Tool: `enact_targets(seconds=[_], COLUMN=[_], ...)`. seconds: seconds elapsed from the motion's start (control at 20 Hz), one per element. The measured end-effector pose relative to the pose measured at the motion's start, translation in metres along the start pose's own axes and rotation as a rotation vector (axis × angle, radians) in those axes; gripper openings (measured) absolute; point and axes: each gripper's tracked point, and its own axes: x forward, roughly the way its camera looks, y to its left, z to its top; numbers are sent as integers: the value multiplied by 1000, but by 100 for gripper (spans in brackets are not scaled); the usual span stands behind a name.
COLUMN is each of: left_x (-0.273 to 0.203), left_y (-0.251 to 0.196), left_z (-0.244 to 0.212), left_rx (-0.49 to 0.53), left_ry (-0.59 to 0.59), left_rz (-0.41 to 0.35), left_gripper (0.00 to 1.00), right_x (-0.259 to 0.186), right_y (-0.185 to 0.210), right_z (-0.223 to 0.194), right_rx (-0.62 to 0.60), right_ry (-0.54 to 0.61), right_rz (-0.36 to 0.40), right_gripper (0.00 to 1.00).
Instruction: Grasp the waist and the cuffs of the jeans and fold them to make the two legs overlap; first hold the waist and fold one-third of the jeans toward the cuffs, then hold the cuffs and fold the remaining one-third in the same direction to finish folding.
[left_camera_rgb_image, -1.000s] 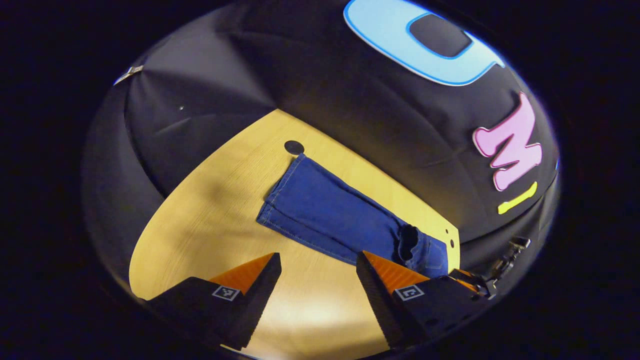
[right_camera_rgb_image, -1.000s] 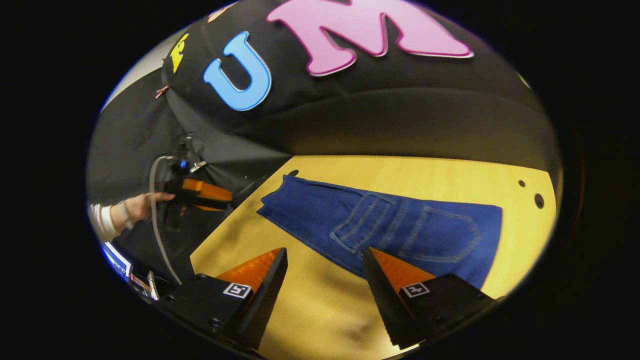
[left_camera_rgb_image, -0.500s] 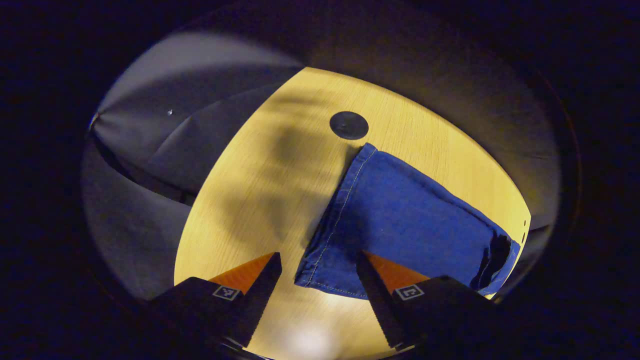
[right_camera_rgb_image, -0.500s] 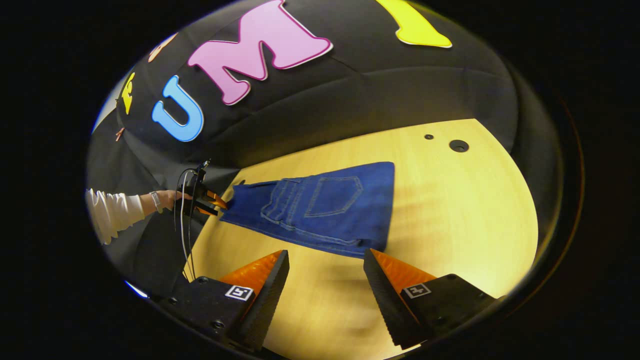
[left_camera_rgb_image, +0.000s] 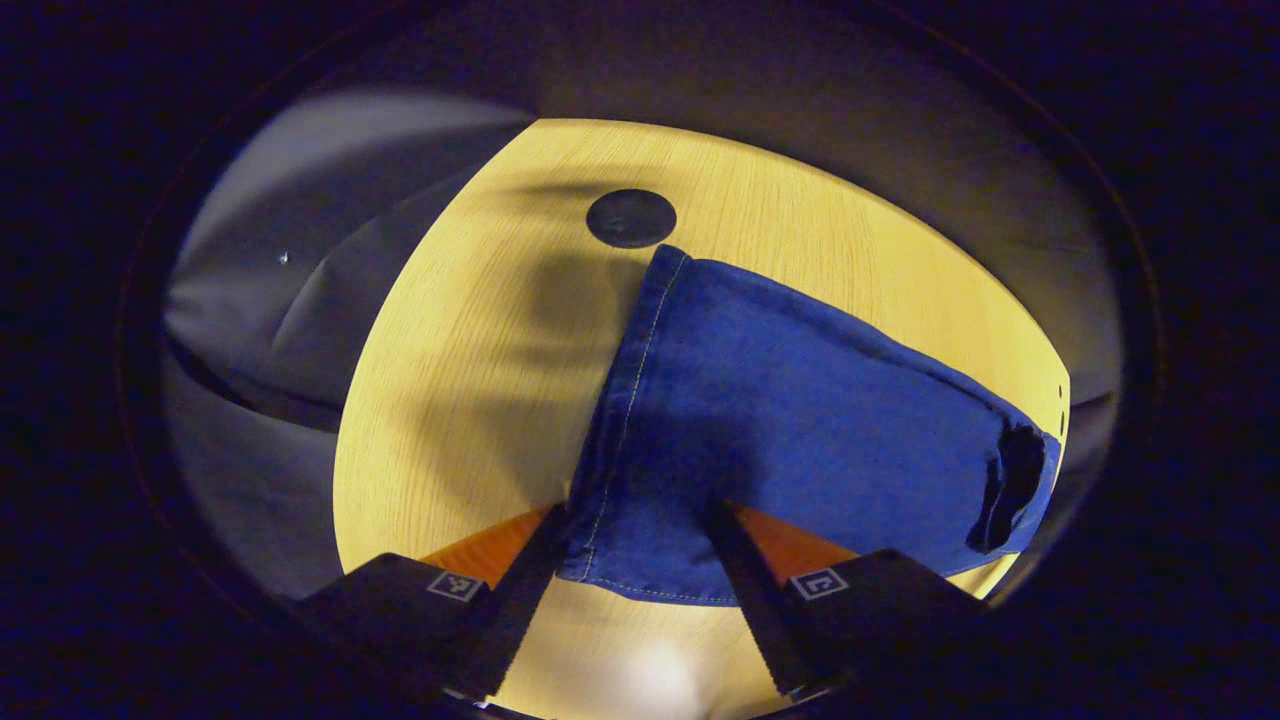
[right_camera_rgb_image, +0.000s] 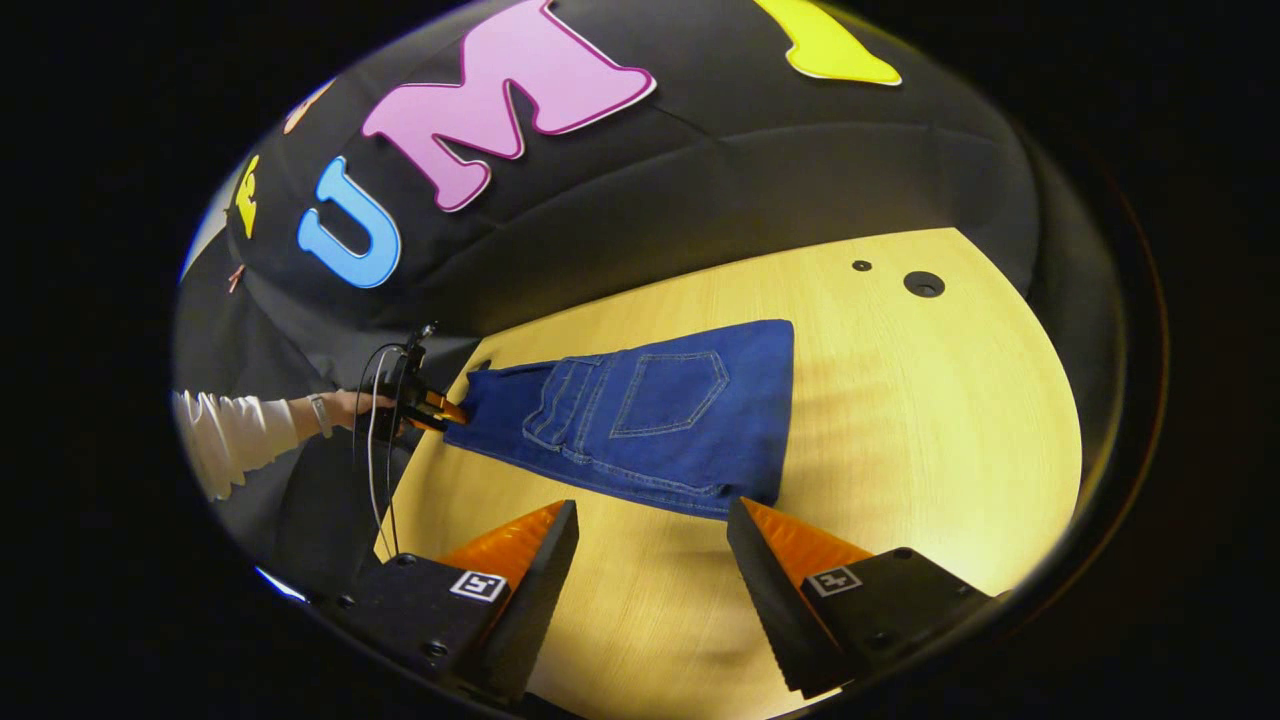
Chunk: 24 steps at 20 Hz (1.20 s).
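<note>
In the left gripper view, the left gripper (left_camera_rgb_image: 635, 570) is hovering with its jaws spread wide, the stitched cuff end (left_camera_rgb_image: 640, 560) of the folded blue denim jeans (left_camera_rgb_image: 790, 400) lying between its fingers, not pinched. The jeans are lying flat on the pale yellow wooden table (left_camera_rgb_image: 480, 330), a round black hole cap (left_camera_rgb_image: 631, 218) sitting just beyond the cuff. In the right gripper view, the right gripper (right_camera_rgb_image: 650, 580) is hanging released above bare wood, near the folded edge; a white-sleeved hand (right_camera_rgb_image: 345, 408) is holding the other gripper farther off at the cuffs.
</note>
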Motion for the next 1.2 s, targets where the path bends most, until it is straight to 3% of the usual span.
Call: enact_targets(seconds=[0.05, 0.15, 0.25, 0.35, 0.5, 0.6, 0.7, 0.85, 1.0, 1.1, 1.2], left_x=[3, 2, -2, -25, -98, -157, -211, -273, -244, -209, -171], left_y=[-16, -25, -38, -59, -87, -136, -182, -273, -359, -404, -426], left_z=[0, 1, -9, -4, 21, 27, 23, 2, -42, -73, -91], left_rx=[-9, -19, -44, -49, 93, 167, 305, 496, 608, 607, 618], left_ry=[-5, -16, 4, -40, -180, -255, -344, -396, -359, -308, -283], left_rz=[-49, 12, 5, -89, -133, -218, -247, -327, -378, -415, -399], left_gripper=[77, 19, 10, 5, 7, 4, 7, 3, 7, 7, 7], right_x=[-1, -6, -12, -20, -28, -34, -41, -54, -68, -78, -91], right_y=[-1, -4, -3, -2, -7, -9, -9, -18, -37, -52, -66], right_z=[-3, -8, -5, 0, 7, 15, 23, 27, 25, 23, 22], right_rx=[-10, -29, -36, -34, -19, -4, 15, 11, -7, -9, -3], right_ry=[7, 22, 12, -11, -35, -58, -83, -107, -105, -105, -112], right_rz=[-5, -19, -17, -13, -24, -21, -13, -14, -31, -43, -56], right_gripper=[92, 92, 93, 93, 92, 93, 92, 92, 92, 92, 92])
